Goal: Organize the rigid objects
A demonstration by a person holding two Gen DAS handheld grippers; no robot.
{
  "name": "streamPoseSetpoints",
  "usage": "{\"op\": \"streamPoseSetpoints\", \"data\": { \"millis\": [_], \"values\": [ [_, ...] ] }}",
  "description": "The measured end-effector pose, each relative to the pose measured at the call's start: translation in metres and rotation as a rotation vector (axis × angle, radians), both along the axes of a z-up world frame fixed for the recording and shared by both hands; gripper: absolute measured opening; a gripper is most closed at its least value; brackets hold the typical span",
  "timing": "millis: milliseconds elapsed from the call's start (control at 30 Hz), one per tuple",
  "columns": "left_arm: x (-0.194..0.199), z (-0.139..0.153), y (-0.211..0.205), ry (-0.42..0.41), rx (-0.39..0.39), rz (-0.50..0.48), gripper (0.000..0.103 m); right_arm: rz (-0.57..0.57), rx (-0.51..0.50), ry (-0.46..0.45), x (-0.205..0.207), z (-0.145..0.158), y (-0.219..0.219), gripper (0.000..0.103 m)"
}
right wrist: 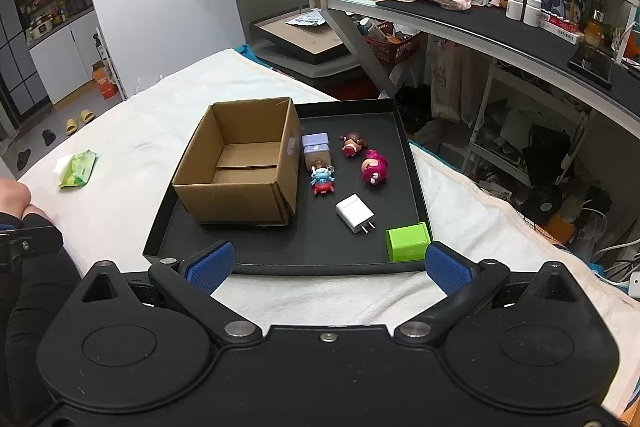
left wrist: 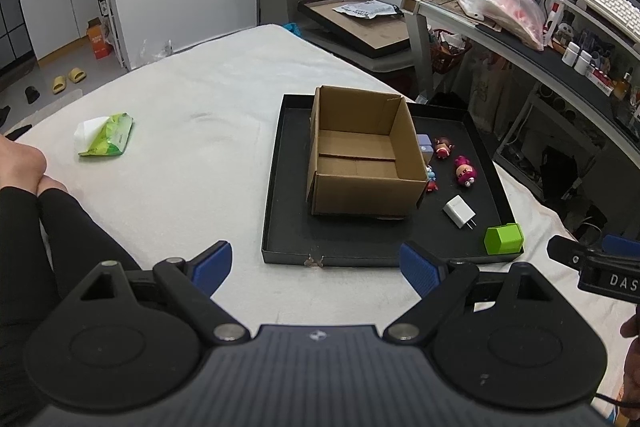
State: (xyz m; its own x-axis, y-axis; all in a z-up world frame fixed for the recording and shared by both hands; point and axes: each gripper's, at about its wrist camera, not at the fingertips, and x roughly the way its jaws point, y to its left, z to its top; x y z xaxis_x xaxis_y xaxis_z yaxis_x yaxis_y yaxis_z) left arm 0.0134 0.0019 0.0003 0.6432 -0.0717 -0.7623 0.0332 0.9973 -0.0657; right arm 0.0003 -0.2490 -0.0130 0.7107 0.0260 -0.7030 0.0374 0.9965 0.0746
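An open, empty cardboard box (right wrist: 240, 163) (left wrist: 362, 155) stands in the left part of a black tray (right wrist: 280, 251) (left wrist: 288, 227). To its right on the tray lie a purple block (right wrist: 316, 147), a blue figurine (right wrist: 322, 181), a brown figurine (right wrist: 353, 144), a pink figurine (right wrist: 374, 167) (left wrist: 465, 171), a white charger plug (right wrist: 355, 213) (left wrist: 460, 212) and a green cube (right wrist: 408, 242) (left wrist: 504, 238). My left gripper (left wrist: 316, 269) is open and empty before the tray's near edge. My right gripper (right wrist: 326, 265) is open and empty, near the green cube.
The tray lies on a white towel-covered surface (left wrist: 192, 131). A green wipes pack (left wrist: 106, 135) lies at the left. A cluttered desk (right wrist: 500, 23) and a grey chair with a flat black tray (left wrist: 360, 23) stand behind and to the right. A person's legs (left wrist: 52, 227) are at the left.
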Motion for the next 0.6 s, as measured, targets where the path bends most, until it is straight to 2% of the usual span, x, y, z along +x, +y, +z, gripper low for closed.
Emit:
{"op": "streamPoseSetpoints", "data": {
  "millis": [267, 600],
  "values": [
    [0.026, -0.022, 0.003, 0.044, -0.003, 0.038, 0.090, -0.001, -0.042, 0.004, 0.015, -0.022, -0.007, 0.103],
    [0.067, -0.041, -0.005, 0.063, 0.000, 0.047, 0.090, -0.015, -0.007, 0.014, 0.048, -0.052, -0.032, 0.101]
  ]
}}
